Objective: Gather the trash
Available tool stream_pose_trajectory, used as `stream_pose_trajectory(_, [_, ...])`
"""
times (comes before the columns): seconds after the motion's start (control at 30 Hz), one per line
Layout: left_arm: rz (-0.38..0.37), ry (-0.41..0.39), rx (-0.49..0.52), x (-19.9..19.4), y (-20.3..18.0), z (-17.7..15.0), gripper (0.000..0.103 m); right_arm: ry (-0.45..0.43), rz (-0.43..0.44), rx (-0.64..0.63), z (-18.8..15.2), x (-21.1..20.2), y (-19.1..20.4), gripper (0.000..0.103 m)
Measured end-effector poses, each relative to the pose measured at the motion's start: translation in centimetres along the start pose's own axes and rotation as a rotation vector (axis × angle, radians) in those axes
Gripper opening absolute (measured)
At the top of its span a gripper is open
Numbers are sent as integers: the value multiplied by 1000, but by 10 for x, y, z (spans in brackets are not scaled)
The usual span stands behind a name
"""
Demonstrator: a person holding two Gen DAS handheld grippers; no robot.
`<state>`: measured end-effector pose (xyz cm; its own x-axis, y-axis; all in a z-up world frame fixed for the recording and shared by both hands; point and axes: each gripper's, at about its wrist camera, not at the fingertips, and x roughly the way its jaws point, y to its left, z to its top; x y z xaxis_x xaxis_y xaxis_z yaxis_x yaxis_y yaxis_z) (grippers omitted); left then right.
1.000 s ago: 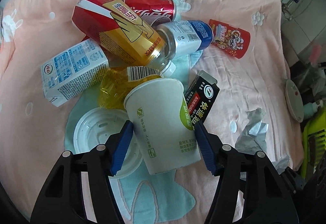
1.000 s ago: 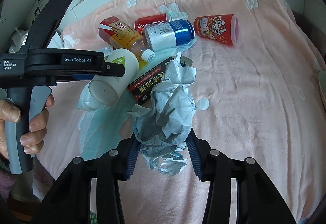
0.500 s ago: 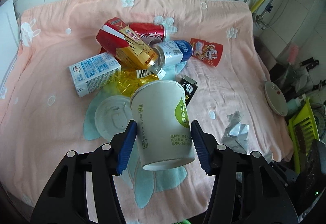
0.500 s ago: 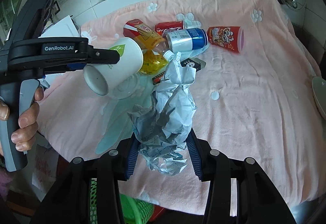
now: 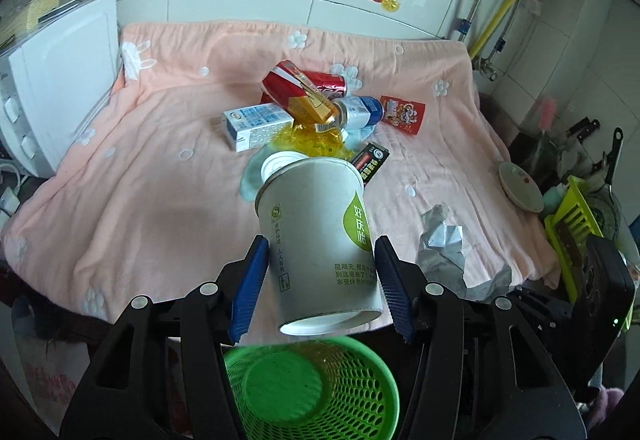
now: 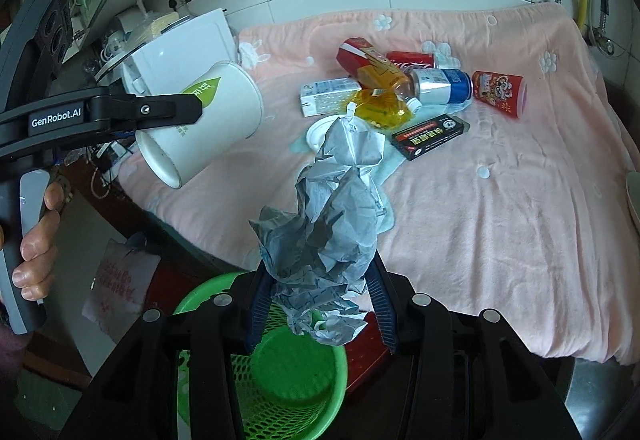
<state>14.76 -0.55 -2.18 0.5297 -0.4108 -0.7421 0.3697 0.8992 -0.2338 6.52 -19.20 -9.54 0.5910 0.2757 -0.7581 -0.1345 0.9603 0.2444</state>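
My left gripper (image 5: pixel 320 280) is shut on a white paper cup (image 5: pixel 320 240) with a green leaf mark, held in the air above a green mesh basket (image 5: pixel 320 392). The cup also shows in the right wrist view (image 6: pixel 204 120). My right gripper (image 6: pixel 320 304) is shut on a crumpled grey paper wad (image 6: pixel 328 232), held above the same basket (image 6: pixel 288 372). More trash lies on the pink blanket (image 5: pixel 160 200): a red can (image 5: pixel 324 84), a yellow bottle (image 5: pixel 308 104), a milk carton (image 5: pixel 256 126), a blue-labelled bottle (image 5: pixel 360 112), a red cup (image 5: pixel 402 114), a black box (image 5: pixel 370 162), a white lid (image 5: pixel 276 164).
A white appliance (image 5: pixel 52 88) stands left of the blanket. A dish (image 5: pixel 520 186), a green rack (image 5: pixel 576 224) and utensils crowd the right side. Tiled wall behind. A red-printed bag (image 6: pixel 120 284) lies on the floor by the basket.
Both grippers pulled back and up from the blanket with the cup and the paper wad. The green basket has come into view beneath them.
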Motion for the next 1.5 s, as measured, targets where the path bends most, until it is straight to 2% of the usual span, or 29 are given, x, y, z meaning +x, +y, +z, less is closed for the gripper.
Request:
stream_pose_trajectory(0.23, [46,-12,-13,-41,12,-56,54,33,59,-59,-36,-6,35,44])
stream_pose_trajectory(0.53, [62,15,-74,-65,22,-116,54,133,110,-139,-90,5,69,44])
stream_pose_trajectory(0.7, [67,42,-105,-66,24,-138,54,164,146,-168,-107,11,82,56])
stream_pose_trajectory(0.77, [71,46,-111,-67,25,-145,54,160,152,-174,-111,9,86,67])
stream_pose_trajectory(1.03, [65,59,-126,-66,22,-153,54,134,126,-182,-111,-2,83,77])
stream_pose_trajectory(1.5, [57,132,-73,-39,4,-156,56,72,16,-54,-96,-21,37,81])
